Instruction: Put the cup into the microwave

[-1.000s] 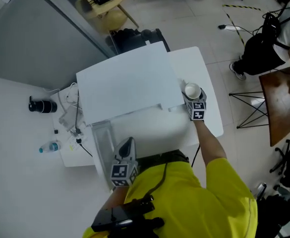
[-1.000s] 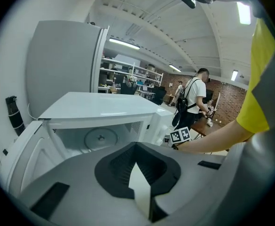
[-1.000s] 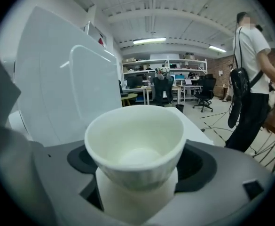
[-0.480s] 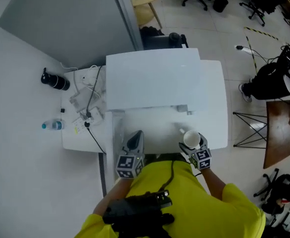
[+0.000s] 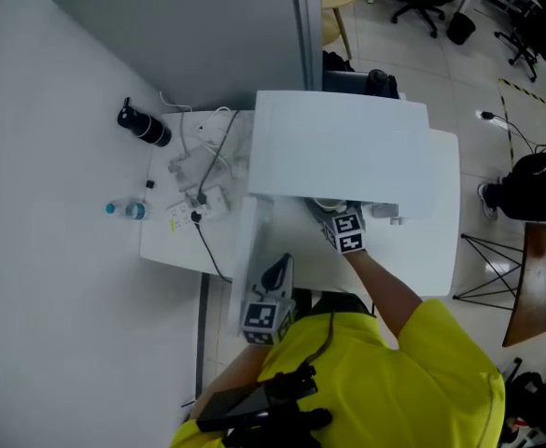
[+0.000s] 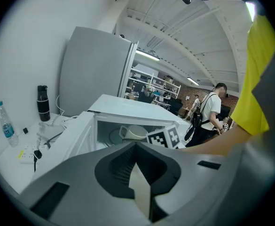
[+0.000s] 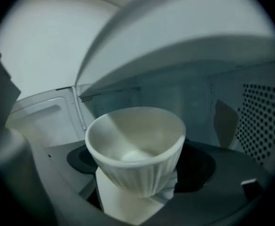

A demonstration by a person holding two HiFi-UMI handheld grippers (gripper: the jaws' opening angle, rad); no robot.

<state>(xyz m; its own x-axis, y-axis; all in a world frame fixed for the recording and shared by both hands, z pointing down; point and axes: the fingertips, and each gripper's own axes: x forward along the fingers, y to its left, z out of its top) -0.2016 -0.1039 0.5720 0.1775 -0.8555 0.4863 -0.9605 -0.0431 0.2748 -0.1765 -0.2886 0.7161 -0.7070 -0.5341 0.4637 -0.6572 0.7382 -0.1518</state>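
White ribbed cup (image 7: 135,149) sits clamped in the right gripper (image 7: 137,197), inside the microwave (image 5: 338,157) at twelve o'clock. Best lowered level onto the turntable (image 6: 108,137) before letting go. Left gripper (image 6: 139,192), jaws together, holds nothing.

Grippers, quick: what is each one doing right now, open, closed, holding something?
Left gripper: closed, empty.
Right gripper: closed on the cup, inside the microwave.

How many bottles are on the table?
2. A black bottle stands at the far left corner; a clear water bottle stands nearer, along the left edge. The microwave may hide others.
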